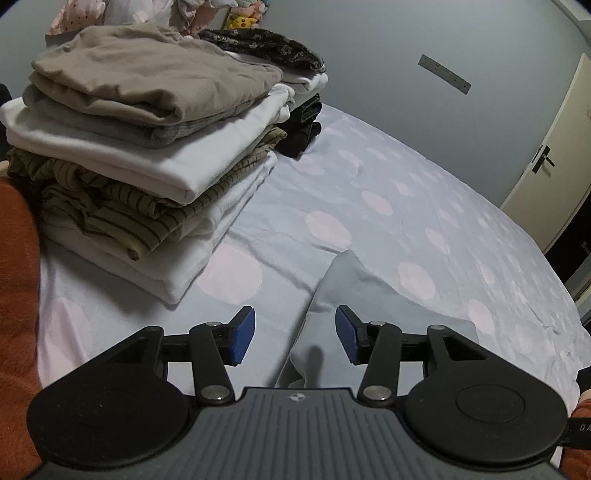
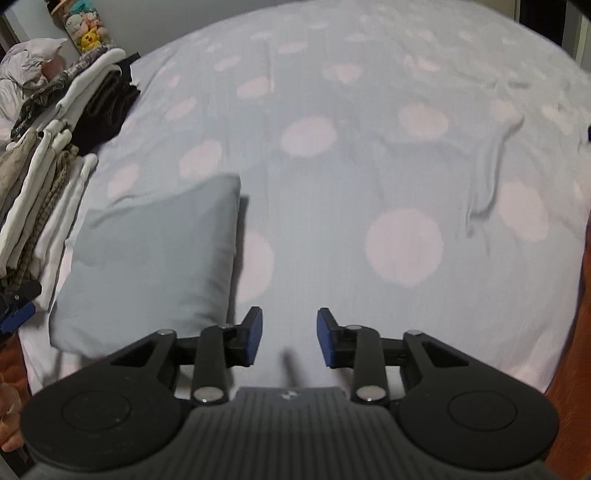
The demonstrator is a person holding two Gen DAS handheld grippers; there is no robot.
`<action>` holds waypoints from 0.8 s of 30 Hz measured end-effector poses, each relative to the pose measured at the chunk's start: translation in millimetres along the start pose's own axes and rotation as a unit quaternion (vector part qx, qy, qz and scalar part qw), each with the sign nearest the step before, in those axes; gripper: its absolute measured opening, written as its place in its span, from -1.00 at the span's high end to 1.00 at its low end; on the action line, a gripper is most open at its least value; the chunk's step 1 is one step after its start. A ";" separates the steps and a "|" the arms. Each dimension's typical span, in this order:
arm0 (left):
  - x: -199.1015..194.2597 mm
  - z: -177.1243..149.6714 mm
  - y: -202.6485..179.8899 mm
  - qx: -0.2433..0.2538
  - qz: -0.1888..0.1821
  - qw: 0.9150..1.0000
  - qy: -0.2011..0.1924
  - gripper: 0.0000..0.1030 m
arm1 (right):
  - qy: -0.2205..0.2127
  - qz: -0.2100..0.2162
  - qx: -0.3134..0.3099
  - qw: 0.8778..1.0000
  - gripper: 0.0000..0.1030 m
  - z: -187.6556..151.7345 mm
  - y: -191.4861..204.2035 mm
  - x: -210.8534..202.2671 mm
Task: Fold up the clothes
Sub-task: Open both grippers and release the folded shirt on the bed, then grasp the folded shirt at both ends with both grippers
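- Right now my left gripper (image 1: pixel 295 334) hangs over the near edge of the bed, its blue-padded jaws spread apart with nothing pinched between them.
- Beneath it lies a small folded pale grey-blue cloth (image 1: pixel 373 295), flat on the pale blue bedsheet with large pink dots (image 1: pixel 424 206); the jaws sit above its near end, and I cannot tell whether the pads brush the fabric.
- My right gripper (image 2: pixel 290 338) is likewise parted and empty, hovering over bare sheet just to the right of that same folded cloth (image 2: pixel 155 258).
- To the left stands a tall stack of folded clothes (image 1: pixel 147 147): a taupe piece on top, then grey, white, an olive striped garment, and white at the bottom.
- Behind it I see a second, lower pile (image 1: pixel 295 96) topped by a dark floral fabric, with white and black pieces below.
- A yellow plush toy (image 1: pixel 242 21) sits far back, and a cream door with a dark handle (image 1: pixel 546 147) is on the right.
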State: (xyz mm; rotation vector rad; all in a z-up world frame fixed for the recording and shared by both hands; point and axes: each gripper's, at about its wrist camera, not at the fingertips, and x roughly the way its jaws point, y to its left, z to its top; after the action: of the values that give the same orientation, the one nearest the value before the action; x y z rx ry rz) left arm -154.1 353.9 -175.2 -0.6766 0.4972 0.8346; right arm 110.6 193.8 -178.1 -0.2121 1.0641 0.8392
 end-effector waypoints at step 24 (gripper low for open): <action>53.6 40.8 23.8 -0.034 -0.077 0.990 0.117 -0.28 | 0.023 0.103 0.045 0.993 -0.19 35.1 18.9 50.2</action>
State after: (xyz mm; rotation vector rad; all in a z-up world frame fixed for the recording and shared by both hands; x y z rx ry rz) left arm -136.5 421.6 -189.7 -0.8701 0.6211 0.6317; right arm 132.4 250.6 -198.3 -0.0453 1.1782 0.9732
